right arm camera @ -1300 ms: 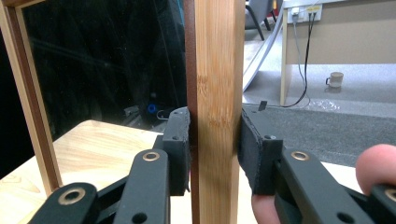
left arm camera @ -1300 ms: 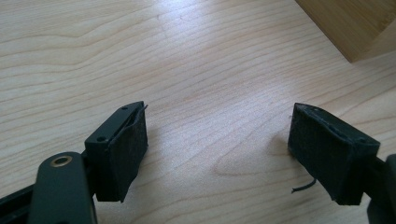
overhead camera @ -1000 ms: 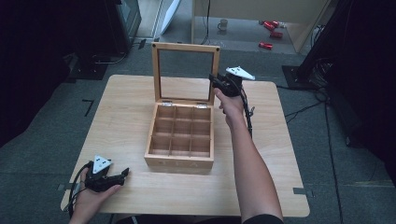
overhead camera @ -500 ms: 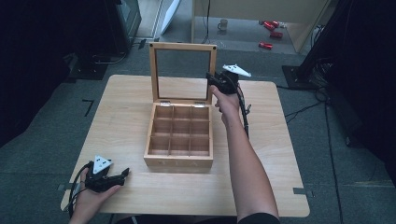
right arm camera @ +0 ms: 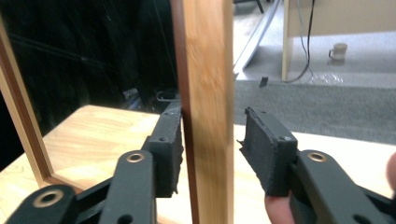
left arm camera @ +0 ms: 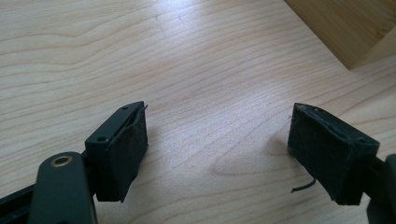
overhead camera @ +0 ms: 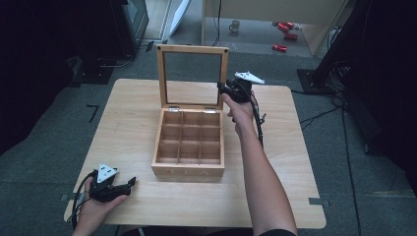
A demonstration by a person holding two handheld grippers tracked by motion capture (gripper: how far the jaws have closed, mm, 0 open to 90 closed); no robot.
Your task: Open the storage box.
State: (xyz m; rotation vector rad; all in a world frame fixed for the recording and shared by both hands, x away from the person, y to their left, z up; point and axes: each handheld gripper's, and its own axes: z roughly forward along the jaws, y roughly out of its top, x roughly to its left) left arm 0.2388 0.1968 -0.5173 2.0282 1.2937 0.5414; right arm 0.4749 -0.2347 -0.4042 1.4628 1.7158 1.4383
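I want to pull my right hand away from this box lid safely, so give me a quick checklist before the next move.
1. Right hand-held gripper let go of the lid frame: ok, jaws just opening, gap at one pad.
2. Lid upright: ok.
3. Other pad off the frame: cannot tell.
4. Box compartments free of items: ok.
5. Left hand-held gripper open, resting on the table, apart from the box: ok.

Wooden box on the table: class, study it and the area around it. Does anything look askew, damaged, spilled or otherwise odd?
Nothing stands out. The wooden box sits square on the table, compartments empty, its glass-paned lid upright. The right gripper straddles the lid's side rail, jaws just opening, one pad clear of the wood.
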